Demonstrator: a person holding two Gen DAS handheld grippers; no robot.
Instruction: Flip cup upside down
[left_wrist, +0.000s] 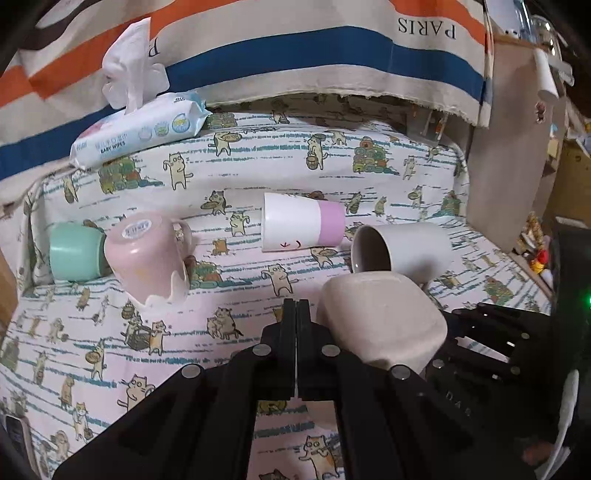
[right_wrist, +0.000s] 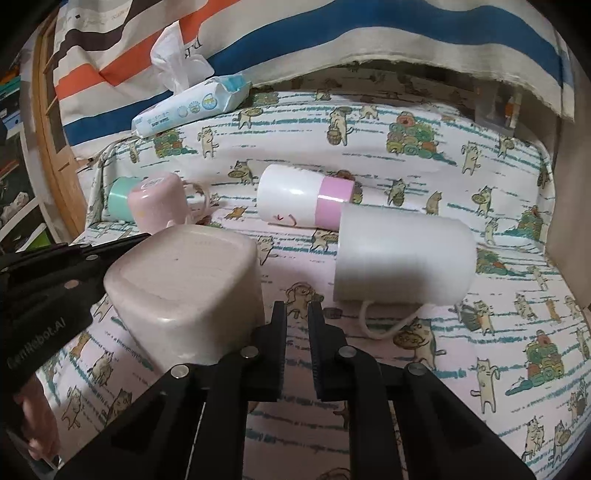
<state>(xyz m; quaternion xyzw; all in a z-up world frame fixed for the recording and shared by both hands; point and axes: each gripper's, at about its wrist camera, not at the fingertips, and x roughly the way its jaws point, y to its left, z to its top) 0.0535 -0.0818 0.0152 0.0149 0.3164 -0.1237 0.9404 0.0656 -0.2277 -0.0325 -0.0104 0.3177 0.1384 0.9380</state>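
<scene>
A beige square cup (left_wrist: 380, 325) stands upside down on the cat-print cloth; it also shows in the right wrist view (right_wrist: 188, 291). My left gripper (left_wrist: 296, 306) is shut and empty just left of it. My right gripper (right_wrist: 296, 310) is slightly open and empty, just right of the beige cup. A white mug (left_wrist: 406, 247) lies on its side behind it, its handle visible in the right wrist view (right_wrist: 402, 262). A white-and-pink cup (left_wrist: 301, 225) lies on its side. A pink cup (left_wrist: 147, 258) stands upside down beside a green cup (left_wrist: 74, 254).
A pack of baby wipes (left_wrist: 140, 129) lies at the back left against a striped cloth (left_wrist: 295, 48). A wooden panel (left_wrist: 517, 147) stands at the right edge. A wooden frame (right_wrist: 48, 147) is on the left in the right wrist view.
</scene>
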